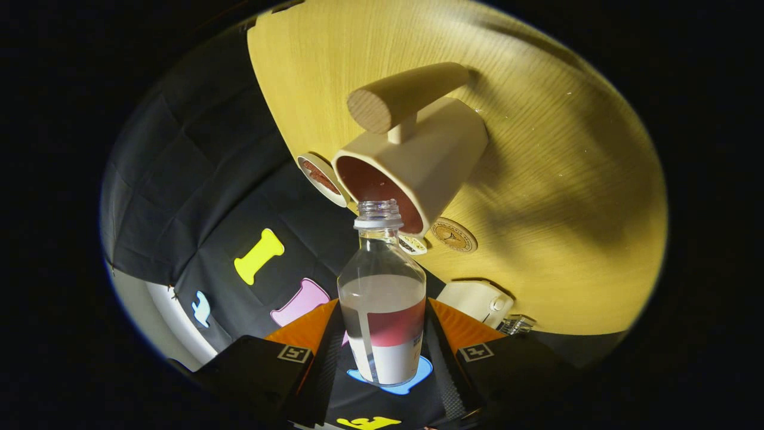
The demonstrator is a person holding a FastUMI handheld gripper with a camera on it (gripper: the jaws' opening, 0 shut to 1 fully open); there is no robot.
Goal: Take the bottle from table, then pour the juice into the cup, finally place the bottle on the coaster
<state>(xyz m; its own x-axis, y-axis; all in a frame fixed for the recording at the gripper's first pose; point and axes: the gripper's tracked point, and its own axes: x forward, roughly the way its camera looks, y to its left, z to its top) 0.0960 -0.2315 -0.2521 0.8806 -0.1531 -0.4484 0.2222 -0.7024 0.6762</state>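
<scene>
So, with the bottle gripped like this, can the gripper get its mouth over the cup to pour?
Probably yes. The gripper has its jaws shut on the bottle, whose open neck already sits just at the rim of the cup. Nothing stands between them; the coaster lies beside the cup, out of the way.

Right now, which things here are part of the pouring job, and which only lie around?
For the job: bottle, gripped between the claw fingers; cup with wooden handle; round coaster.
Lying about: tape roll; white device.

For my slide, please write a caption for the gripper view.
Tongs shut on the bottle, tilted with its open mouth at the cup on the table.
</scene>
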